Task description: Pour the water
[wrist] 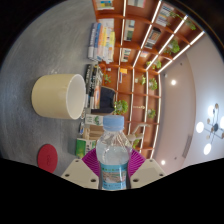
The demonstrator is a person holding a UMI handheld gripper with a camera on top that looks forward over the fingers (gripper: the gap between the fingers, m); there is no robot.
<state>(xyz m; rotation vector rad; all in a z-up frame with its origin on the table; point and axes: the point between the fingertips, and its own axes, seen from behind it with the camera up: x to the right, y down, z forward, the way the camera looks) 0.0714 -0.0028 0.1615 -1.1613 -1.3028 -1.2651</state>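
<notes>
A clear plastic water bottle (113, 152) with a pale blue label stands between my gripper's (112, 166) two fingers. Both magenta pads (92, 160) press on its sides, so the gripper is shut on it. The whole view is tilted, and the bottle is lifted off the table. A cream-coloured mug (59, 96) stands on the grey table (45, 45) just beyond and to the left of the bottle's top. I cannot see the bottle's cap clearly, nor any water leaving it.
A red round lid or coaster (46, 156) lies on the table left of the fingers. Orange shelves (135, 45) full of goods fill the background. A white ceiling with spot lamps (200, 100) shows on the right.
</notes>
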